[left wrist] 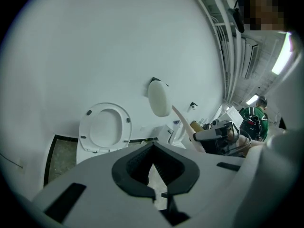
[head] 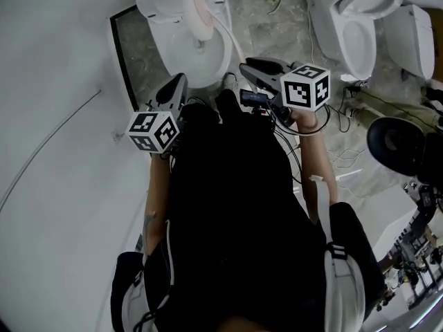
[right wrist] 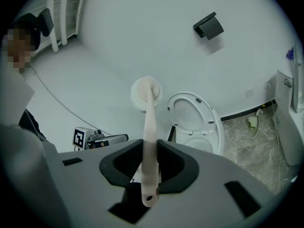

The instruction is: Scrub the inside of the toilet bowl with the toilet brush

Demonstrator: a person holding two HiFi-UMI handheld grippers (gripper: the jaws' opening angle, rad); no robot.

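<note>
your right gripper [right wrist: 151,148] clamps the brush [right wrist: 148,113] handle, its head raised near the toilet [head: 201,75]; left gripper [left wrist: 153,148] pinched closed, empty; bowl interior mostly hidden.

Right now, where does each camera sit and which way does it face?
Head view: on the person's head, steeply down at the toilet; torso, left gripper and right gripper show.
Left gripper view: on that gripper, facing wall and raised seat; its shut, empty jaws show.
Right gripper view: on that gripper, facing the same wall; jaws clamp the toilet brush.
Shared: both gripper views see that seat and the toilet brush's head.
</note>
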